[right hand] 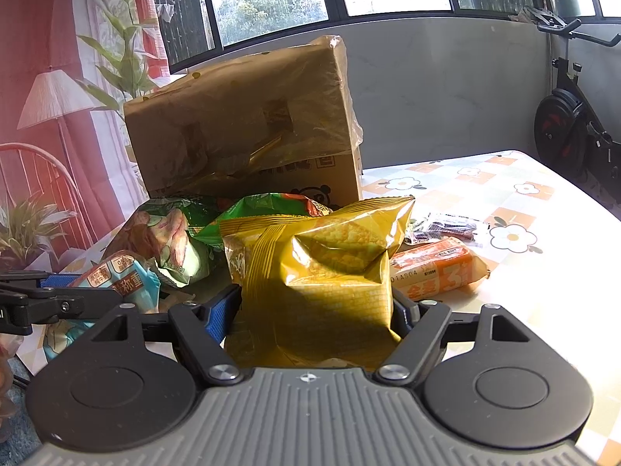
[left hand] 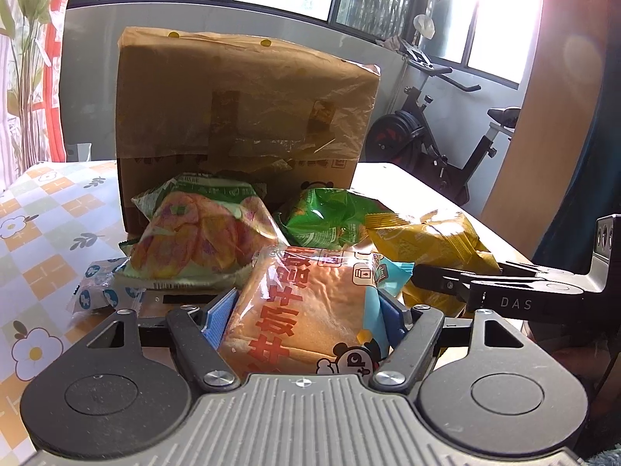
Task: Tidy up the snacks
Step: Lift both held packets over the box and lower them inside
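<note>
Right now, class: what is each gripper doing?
Left gripper: closed on the bread packet.
Right gripper: closed on the yellow snack bag.

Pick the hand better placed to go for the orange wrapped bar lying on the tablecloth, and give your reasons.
Right. The orange bar lies just beside the right gripper, though that gripper holds the yellow bag and must drop it first. The left gripper holds the bread packet, across the pile.

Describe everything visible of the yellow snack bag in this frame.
The yellow snack bag is a puffy, crinkled glossy foil pouch with a serrated top seal, printed with a picture of ridged snacks. It stands roughly upright between the right gripper pads, which press its sides. Behind it lies a green bag.
</note>
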Action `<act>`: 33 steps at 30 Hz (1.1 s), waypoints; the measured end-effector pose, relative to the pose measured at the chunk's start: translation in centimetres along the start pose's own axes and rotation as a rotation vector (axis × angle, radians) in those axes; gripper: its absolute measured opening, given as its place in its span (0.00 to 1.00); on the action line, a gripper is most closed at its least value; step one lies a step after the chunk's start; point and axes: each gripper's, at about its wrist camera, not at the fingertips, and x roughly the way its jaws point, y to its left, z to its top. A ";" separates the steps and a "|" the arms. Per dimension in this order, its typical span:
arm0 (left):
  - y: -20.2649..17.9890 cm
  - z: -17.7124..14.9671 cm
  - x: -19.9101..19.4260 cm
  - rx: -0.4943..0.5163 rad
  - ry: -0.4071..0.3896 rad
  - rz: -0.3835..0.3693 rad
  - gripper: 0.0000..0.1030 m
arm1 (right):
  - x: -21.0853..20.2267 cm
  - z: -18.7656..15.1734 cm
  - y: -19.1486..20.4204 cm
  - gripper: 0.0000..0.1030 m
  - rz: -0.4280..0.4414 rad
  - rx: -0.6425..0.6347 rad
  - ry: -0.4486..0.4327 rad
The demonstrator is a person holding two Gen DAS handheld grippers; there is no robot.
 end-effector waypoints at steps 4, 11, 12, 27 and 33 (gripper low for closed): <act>0.1 0.2 0.0 -0.003 -0.010 0.010 0.74 | 0.1 0.0 -0.1 0.75 0.004 0.005 0.006; 0.3 0.4 -0.2 -0.009 -0.015 0.024 0.74 | 0.1 0.1 -0.1 0.75 0.004 0.007 0.003; 0.3 0.5 -0.3 -0.004 -0.019 0.030 0.74 | 0.1 0.1 -0.1 0.75 0.004 0.006 0.002; 2.8 11.9 -3.4 0.077 -0.230 0.142 0.74 | -1.6 11.3 -0.4 0.75 0.055 -0.015 -0.198; 3.8 18.7 -1.5 0.080 -0.269 0.192 0.74 | 1.0 19.5 0.6 0.75 0.095 -0.063 -0.265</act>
